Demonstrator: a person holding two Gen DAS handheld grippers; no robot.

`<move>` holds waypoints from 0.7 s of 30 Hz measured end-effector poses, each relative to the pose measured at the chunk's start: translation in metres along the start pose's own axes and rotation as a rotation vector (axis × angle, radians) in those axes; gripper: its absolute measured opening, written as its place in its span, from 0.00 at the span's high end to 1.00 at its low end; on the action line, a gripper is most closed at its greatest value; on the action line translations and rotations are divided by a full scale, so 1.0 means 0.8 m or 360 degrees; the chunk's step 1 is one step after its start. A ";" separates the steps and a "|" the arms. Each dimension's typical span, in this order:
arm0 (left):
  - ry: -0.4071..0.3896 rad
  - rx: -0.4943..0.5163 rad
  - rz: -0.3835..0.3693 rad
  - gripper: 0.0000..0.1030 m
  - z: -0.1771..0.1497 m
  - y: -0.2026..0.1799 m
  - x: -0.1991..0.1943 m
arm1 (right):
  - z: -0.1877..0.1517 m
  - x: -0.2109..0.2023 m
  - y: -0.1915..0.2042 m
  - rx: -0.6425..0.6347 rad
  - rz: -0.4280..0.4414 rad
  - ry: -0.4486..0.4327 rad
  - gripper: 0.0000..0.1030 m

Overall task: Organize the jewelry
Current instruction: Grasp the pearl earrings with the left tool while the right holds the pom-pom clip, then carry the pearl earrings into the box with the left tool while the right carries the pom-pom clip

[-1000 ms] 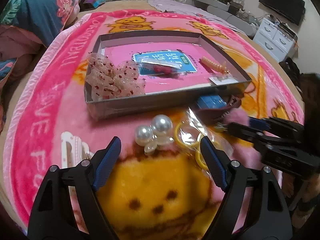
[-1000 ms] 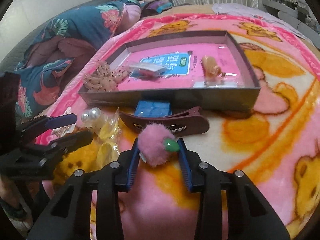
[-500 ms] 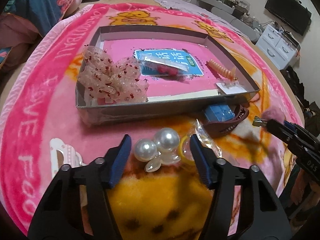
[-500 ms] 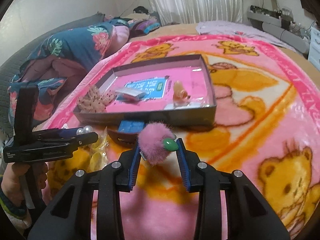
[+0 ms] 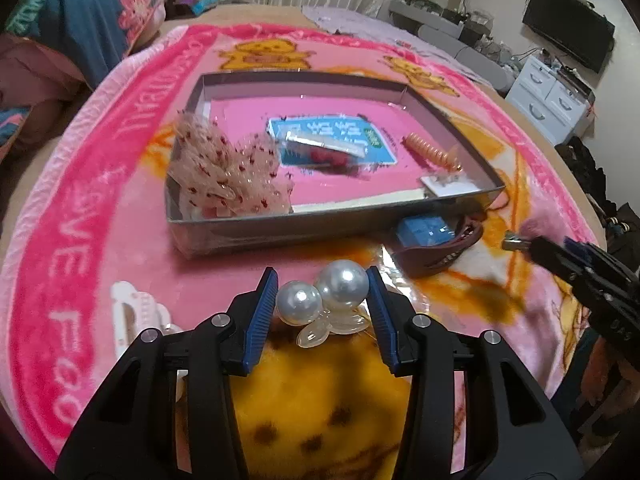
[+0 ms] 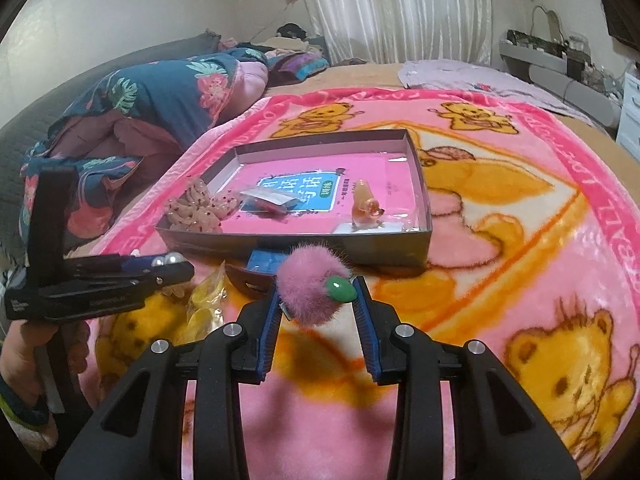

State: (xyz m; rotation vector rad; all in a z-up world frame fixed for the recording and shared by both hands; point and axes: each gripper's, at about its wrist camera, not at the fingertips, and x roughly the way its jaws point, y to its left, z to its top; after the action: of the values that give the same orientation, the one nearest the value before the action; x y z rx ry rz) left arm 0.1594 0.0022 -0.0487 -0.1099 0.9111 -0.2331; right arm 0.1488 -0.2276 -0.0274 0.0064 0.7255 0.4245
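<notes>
My left gripper (image 5: 322, 284) is shut on a hair clip with two big white pearls (image 5: 324, 298), held above the pink blanket in front of the grey tray (image 5: 280, 230). My right gripper (image 6: 316, 292) is shut on a fluffy pink pompom clip (image 6: 308, 288) with a green bead, held in the air before the tray (image 6: 360, 248). The tray holds a lace scrunchie (image 5: 224, 172), a blue card with a packet (image 5: 332, 144), an orange spiral tie (image 5: 432, 152) and a small card. The left gripper also shows in the right wrist view (image 6: 172, 264).
In front of the tray lie a blue box (image 5: 424, 230), a brown claw clip (image 5: 444, 254), a bag of yellow hair ties (image 6: 204, 308) and a white clip (image 5: 132, 312). A folded quilt (image 6: 140, 112) lies at the left. Drawers and a TV (image 5: 568, 40) stand right.
The left gripper closed on the pearl clip and lifted it. The right gripper rose and pulled back from the tray with the pompom clip still in it.
</notes>
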 end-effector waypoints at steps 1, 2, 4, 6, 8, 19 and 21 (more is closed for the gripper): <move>-0.0011 -0.0002 -0.0003 0.64 0.000 0.000 -0.004 | 0.000 -0.001 0.002 -0.0013 -0.0001 -0.0003 0.67; -0.0020 -0.0006 -0.0005 0.64 0.000 0.001 -0.008 | 0.000 -0.001 0.004 -0.0025 0.0003 -0.0005 0.67; -0.0040 -0.0011 0.0003 0.64 -0.002 0.004 -0.017 | 0.000 -0.002 0.008 -0.0044 0.0011 -0.0009 0.67; -0.0058 -0.0015 0.0005 0.64 -0.003 0.006 -0.025 | -0.001 -0.003 0.012 -0.0052 0.0032 -0.0007 0.67; -0.0082 -0.0015 0.0020 0.64 -0.003 0.007 -0.035 | 0.000 -0.003 0.015 -0.0059 0.0045 -0.0013 0.67; -0.0201 -0.0050 0.0038 0.64 0.014 0.018 -0.073 | 0.008 -0.017 0.023 -0.0067 0.0104 -0.0070 0.68; -0.0216 -0.0047 0.0043 0.64 0.020 0.018 -0.076 | 0.011 -0.021 0.021 -0.0058 0.0107 -0.0086 0.67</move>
State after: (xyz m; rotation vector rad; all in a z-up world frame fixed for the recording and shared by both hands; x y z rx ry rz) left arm 0.1383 0.0312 0.0047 -0.1387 0.7807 -0.1847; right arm 0.1368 -0.2172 -0.0076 0.0080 0.6655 0.5000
